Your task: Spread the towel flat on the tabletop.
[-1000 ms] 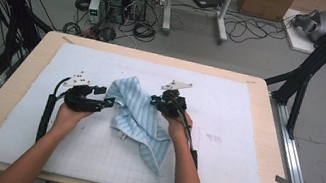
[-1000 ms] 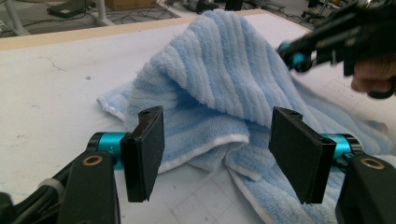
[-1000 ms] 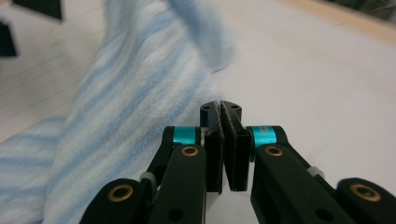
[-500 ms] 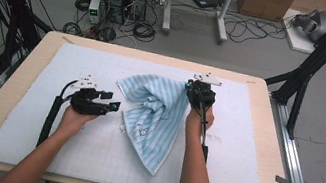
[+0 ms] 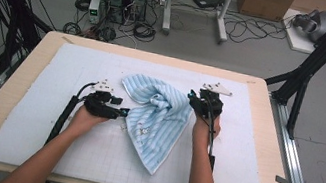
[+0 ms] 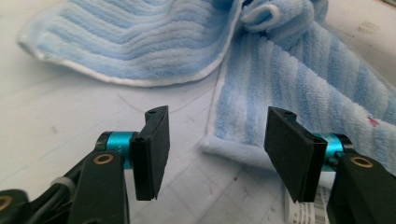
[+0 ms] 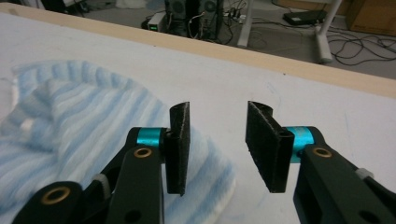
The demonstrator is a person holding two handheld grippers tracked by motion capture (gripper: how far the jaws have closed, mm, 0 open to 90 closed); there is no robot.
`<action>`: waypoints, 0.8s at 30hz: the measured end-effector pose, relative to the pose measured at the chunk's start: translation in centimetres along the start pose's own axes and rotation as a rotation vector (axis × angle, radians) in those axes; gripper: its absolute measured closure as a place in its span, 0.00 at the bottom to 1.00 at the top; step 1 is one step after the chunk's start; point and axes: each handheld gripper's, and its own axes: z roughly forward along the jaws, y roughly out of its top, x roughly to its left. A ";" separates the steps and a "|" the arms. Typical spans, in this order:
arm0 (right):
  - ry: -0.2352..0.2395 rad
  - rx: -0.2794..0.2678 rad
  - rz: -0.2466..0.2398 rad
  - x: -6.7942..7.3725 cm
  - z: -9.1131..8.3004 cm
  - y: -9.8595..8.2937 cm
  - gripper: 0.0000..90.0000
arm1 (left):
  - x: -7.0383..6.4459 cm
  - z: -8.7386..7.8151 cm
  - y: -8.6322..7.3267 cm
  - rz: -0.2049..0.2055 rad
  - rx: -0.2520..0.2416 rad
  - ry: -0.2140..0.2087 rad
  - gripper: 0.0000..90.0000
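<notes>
While both forearms reach in from six o'clock of the high view, the left tool (image 5: pixel 119 111) lies low over the white mat (image 5: pixel 34 119), pointing toward three o'clock at the near-left edge of the blue striped towel (image 5: pixel 159 116). The right tool (image 5: pixel 195 99) sits at the towel's three o'clock side, its hand (image 5: pixel 205 127) raised a little, wrist nearly straight. The towel lies crumpled in the middle of the desk (image 5: pixel 271 156), bunched at its far end and tapering to a corner toward six o'clock.

From the left gripper view, the left tool (image 6: pixel 215 140) has its jaws wide apart and empty, a folded towel (image 6: pixel 299 84) edge lying on the mat between and just beyond them; a small white hanging loop and a printed label at the lower right show here, too small to make out from above. The right gripper view shows the right tool (image 7: pixel 217 144) also standing apart with nothing gripped, its left jaw over the towel's (image 7: pixel 84 126) rounded edge and its right jaw over bare mat, with the desk's wooden rim (image 7: pixel 303 70) beyond.
</notes>
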 end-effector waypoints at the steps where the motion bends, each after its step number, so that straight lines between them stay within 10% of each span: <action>1: 0.003 0.004 0.001 -0.2 -0.4 -0.3 0.65 | 0.0 0.0 0.0 0.000 0.000 0.000 0.47; 4: 0.018 0.017 -0.003 -0.6 -1.3 -1.4 0.62 | -1.2 1.0 0.3 0.112 0.076 0.034 0.55; 7: 0.037 0.048 0.011 -0.9 -2.0 -2.1 0.59 | -1.8 1.0 0.4 0.154 0.089 -0.006 0.86; 24: 0.103 0.091 -0.025 1.1 -5.3 -5.6 0.60 | -1.9 -4.1 -2.5 0.057 0.094 -0.023 0.91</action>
